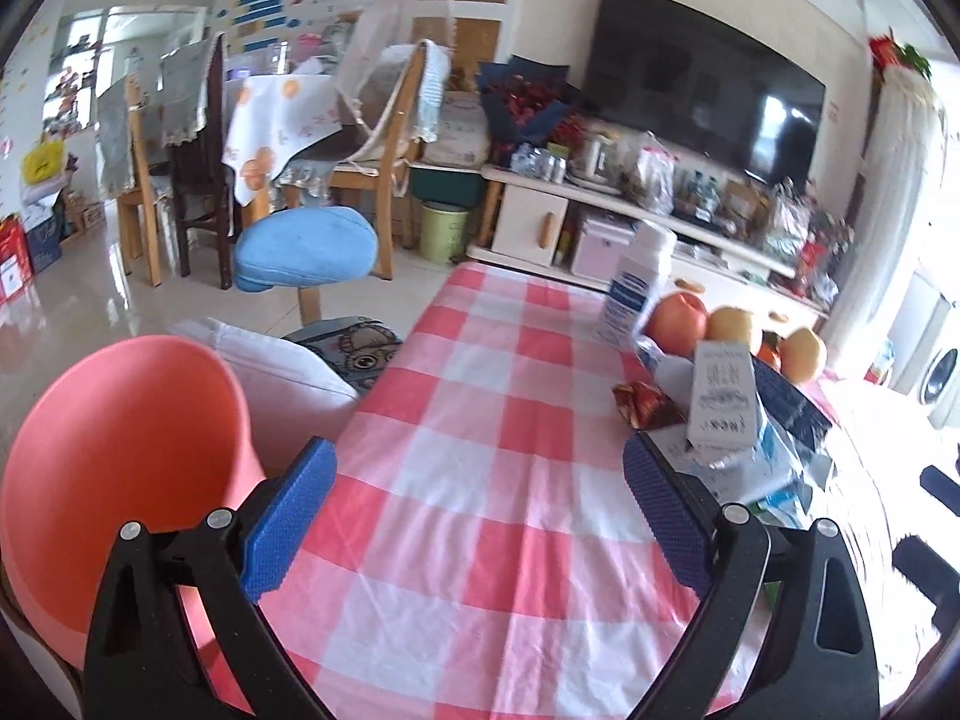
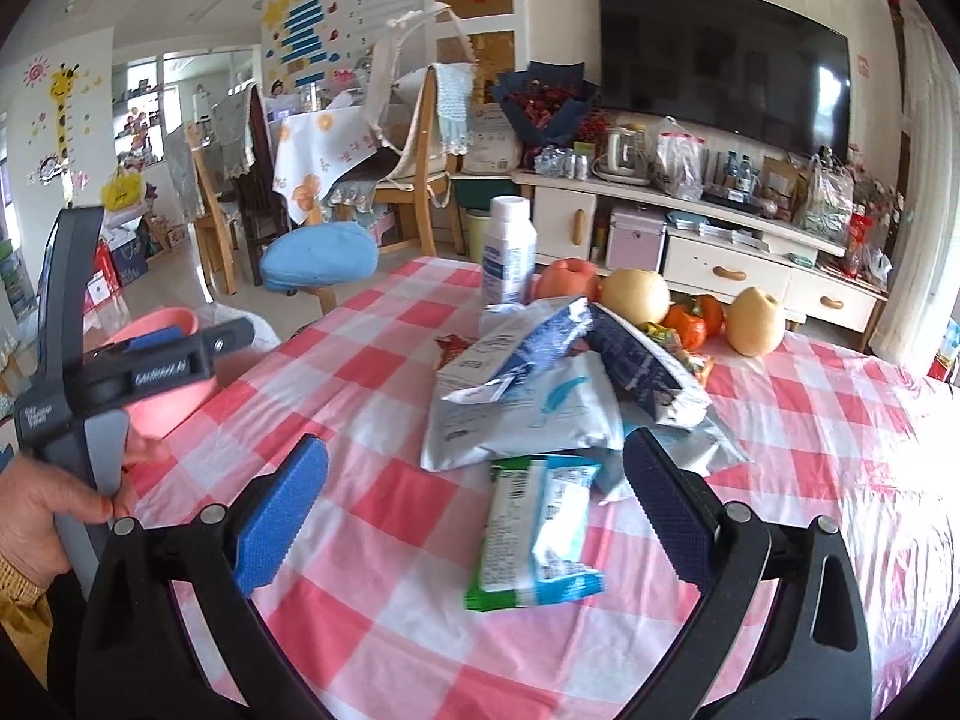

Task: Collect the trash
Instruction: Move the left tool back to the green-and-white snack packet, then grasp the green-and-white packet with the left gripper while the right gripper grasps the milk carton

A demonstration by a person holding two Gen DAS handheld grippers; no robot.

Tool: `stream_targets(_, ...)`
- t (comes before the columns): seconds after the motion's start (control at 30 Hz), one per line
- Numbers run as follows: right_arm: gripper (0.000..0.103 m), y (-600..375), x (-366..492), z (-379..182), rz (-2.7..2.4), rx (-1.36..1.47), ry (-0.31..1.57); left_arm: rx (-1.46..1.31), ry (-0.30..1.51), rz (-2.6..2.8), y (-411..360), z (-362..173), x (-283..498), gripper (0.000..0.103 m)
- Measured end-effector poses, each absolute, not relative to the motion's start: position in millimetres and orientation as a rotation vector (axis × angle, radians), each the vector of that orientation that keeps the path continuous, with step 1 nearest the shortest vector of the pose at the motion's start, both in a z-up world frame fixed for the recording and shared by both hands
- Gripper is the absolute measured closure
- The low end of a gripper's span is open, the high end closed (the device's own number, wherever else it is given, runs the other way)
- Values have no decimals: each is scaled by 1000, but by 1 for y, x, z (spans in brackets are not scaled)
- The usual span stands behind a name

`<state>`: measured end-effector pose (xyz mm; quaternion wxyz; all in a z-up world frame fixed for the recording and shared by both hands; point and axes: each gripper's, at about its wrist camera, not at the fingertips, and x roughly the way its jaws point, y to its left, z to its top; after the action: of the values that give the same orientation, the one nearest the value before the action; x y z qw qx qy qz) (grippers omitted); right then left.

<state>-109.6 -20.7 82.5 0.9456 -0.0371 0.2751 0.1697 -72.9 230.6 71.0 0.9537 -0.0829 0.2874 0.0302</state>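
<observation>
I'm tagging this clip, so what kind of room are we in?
Probably a home living and dining room: a TV on the wall over a cluttered cabinet, wooden chairs, and a checked tablecloth.

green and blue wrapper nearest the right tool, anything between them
Nothing visible does. The flat green and blue plastic wrapper lies on the pink checked tablecloth just ahead of the open right tool, in line with the gap between its blue pads, nothing on top.

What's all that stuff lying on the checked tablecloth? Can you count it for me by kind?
Going by the right wrist view:
Wrappers and pouches, empty-looking: 5, from the green and blue wrapper to the silver pouch
Fruit: 4, such as the pear
White bottle: 1
Total: 10, though the heap may hide more.
</observation>
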Motion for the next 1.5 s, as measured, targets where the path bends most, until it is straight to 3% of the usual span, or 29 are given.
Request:
stream_targets(0.53, 4, -133, -79, 86, 184, 88, 588, -38, 691, -141, 131, 53, -77, 8)
stream_targets(1.07, 4, -194, 1, 55, 272, 428, 680, -194, 920, -291, 52, 11, -52, 8)
stream_targets(1.13, 4, -191, 11, 52, 294, 438, 688, -206, 937, -274, 50, 6, -46, 10)
stream_targets(1.2, 4, -187, 23, 49, 314, 423, 695, -208, 956, -266, 47, 1, -42, 23)
stream_targets(1.5, 4, -168, 63, 34, 380, 368, 738, -90, 952, -247, 25, -2, -39, 24)
